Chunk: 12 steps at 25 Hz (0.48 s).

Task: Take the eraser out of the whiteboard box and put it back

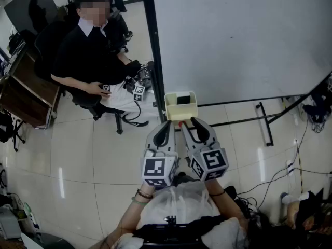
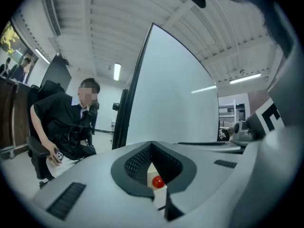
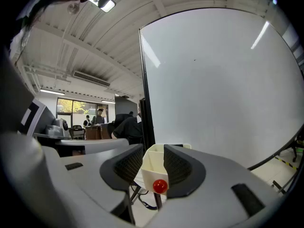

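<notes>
The cream whiteboard box [image 1: 180,111] hangs at the lower left corner of the whiteboard [image 1: 233,35]. A dark eraser [image 1: 182,98] lies inside it. Both grippers are held level just in front of the box, side by side. My left gripper [image 1: 167,124] is shut, its fingertips meeting with nothing between them; a sliver of the box [image 2: 152,170] shows through the gap in its pads. My right gripper [image 1: 188,121] is open, and in the right gripper view its jaws [image 3: 153,151] frame the box [image 3: 151,167] without touching it.
A person in black [image 1: 83,56] sits on a chair at the left, holding a phone. A wooden desk [image 1: 26,90] stands at the far left. The whiteboard's stand legs [image 1: 264,123] and loose cables [image 1: 290,165] lie on the tiled floor to the right.
</notes>
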{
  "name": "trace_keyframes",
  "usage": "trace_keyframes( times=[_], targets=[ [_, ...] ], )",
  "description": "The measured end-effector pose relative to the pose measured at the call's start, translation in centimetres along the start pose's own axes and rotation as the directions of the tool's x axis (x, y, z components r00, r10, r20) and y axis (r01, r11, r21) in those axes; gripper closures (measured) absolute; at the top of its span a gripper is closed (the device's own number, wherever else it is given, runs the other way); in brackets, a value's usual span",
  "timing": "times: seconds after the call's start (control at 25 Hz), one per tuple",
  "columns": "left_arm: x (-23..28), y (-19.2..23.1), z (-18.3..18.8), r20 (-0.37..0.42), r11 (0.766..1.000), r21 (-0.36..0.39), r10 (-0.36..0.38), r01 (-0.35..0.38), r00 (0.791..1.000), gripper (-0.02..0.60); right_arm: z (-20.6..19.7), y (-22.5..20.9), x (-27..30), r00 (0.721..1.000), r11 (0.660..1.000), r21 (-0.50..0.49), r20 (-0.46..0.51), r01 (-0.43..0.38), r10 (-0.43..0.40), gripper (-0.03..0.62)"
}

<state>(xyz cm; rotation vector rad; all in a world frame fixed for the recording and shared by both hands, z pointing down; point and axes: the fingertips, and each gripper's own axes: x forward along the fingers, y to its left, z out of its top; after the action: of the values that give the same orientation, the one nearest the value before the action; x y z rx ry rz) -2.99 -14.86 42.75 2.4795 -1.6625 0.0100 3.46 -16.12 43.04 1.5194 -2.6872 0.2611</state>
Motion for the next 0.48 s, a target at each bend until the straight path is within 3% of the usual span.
trace_keyframes(
  times=[0.16, 0.28, 0.48],
  targets=[
    [-0.15, 0.45, -0.08, -0.005, 1.000, 0.002, 0.010, -0.010, 1.000, 0.578, 0.21, 0.01, 0.17, 0.999, 1.000, 0.012, 0.034, -0.004, 0.004, 0.455],
    [-0.11, 0.47, -0.03, -0.004, 1.000, -0.003, 0.008, -0.008, 1.000, 0.578, 0.40, -0.15, 0.08, 0.999, 1.000, 0.008, 0.042, 0.002, -0.002, 0.516],
    [0.02, 0.34, -0.06, -0.007, 1.000, -0.003, 0.008, -0.008, 1.000, 0.578, 0.27, -0.66, -0.15, 0.999, 1.000, -0.002, 0.017, 0.028, -0.028, 0.547]
  ],
)
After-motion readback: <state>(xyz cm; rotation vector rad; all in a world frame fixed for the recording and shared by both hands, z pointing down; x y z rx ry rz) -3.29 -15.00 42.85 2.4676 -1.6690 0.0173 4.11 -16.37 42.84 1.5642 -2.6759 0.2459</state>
